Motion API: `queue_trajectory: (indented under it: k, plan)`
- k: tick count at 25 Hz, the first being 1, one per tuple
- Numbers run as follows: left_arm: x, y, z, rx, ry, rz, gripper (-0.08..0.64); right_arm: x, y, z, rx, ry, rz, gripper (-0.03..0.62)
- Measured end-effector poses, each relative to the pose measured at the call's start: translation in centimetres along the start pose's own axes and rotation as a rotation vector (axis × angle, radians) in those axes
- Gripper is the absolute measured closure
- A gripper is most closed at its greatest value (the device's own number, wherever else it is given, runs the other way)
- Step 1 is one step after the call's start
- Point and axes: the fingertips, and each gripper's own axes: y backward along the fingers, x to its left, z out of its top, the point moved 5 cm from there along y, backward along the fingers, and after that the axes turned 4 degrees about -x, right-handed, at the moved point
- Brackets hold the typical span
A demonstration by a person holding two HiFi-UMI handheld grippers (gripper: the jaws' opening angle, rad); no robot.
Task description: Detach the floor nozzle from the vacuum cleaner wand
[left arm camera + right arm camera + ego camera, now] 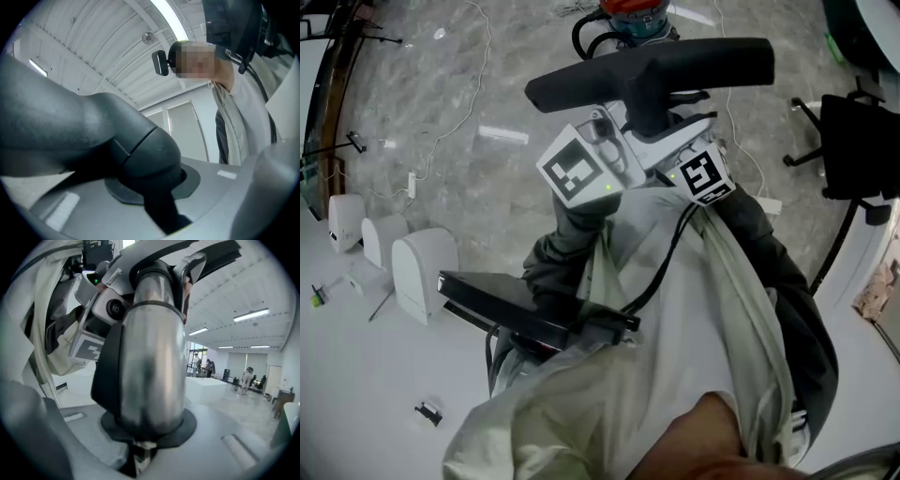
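Floor nozzle (652, 67) is a dark grey matte bar with a rounded neck, raised in the air over the marble floor (469, 103). Left gripper (154, 201) has its fingers closed narrow on this neck. Right gripper (143, 446) holds with its fingers the shiny silver wand (150, 357), which carries a black collar. Both grippers are close together just below the bar

Grey marbled floor (469, 216) with a white power strip (412, 184) and office chair (858, 141).
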Motion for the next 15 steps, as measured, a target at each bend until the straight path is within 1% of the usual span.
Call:
queue_trajectory:
  k: [1, 2, 6, 7, 8, 9, 11, 13, 15]
  plan:
    - [-0.4, 0.2, 0.1, -0.002, 0.003, -0.025, 0.48, 0.4, 0.1, 0.0, -0.003, 0.014, 0.005, 0.52]
    - [-0.9, 0.4, 0.3, 0.001, 0.002, -0.073, 0.48, 0.9, 0.2, 0.1, -0.011, 0.029, 0.031, 0.52]
    - [-3.4, 1.2, 0.3, 0.046, -0.013, -0.309, 0.48, 2.9, 0.9, 0.0, -0.041, 0.041, 0.194, 0.518]
    - [-3.8, 1.4, 0.2, 0.055, -0.013, -0.346, 0.48, 3.3, 1.0, -0.1, -0.045, 0.039, 0.224, 0.518]
    - [-4.0, 1.5, 0.0, 0.06, -0.012, -0.363, 0.48, 3.6, 1.0, -0.2, -0.046, 0.035, 0.242, 0.518]
    - [-4.1, 1.6, -0.1, 0.06, -0.009, -0.361, 0.48, 3.8, 1.1, -0.3, -0.043, 0.029, 0.248, 0.518]
    - [-3.9, 1.8, -0.3, 0.052, -0.006, -0.314, 0.48, 3.7, 1.0, -0.4, -0.033, 0.021, 0.228, 0.518]
    - [-3.2, 1.9, -0.6, 0.042, -0.01, -0.238, 0.48, 3.3, 0.6, -0.7, -0.021, 0.018, 0.183, 0.518]
    - [-2.3, 1.9, -0.7, 0.016, -0.008, -0.139, 0.48, 2.7, 0.2, -1.0, -0.002, 0.022, 0.118, 0.518]
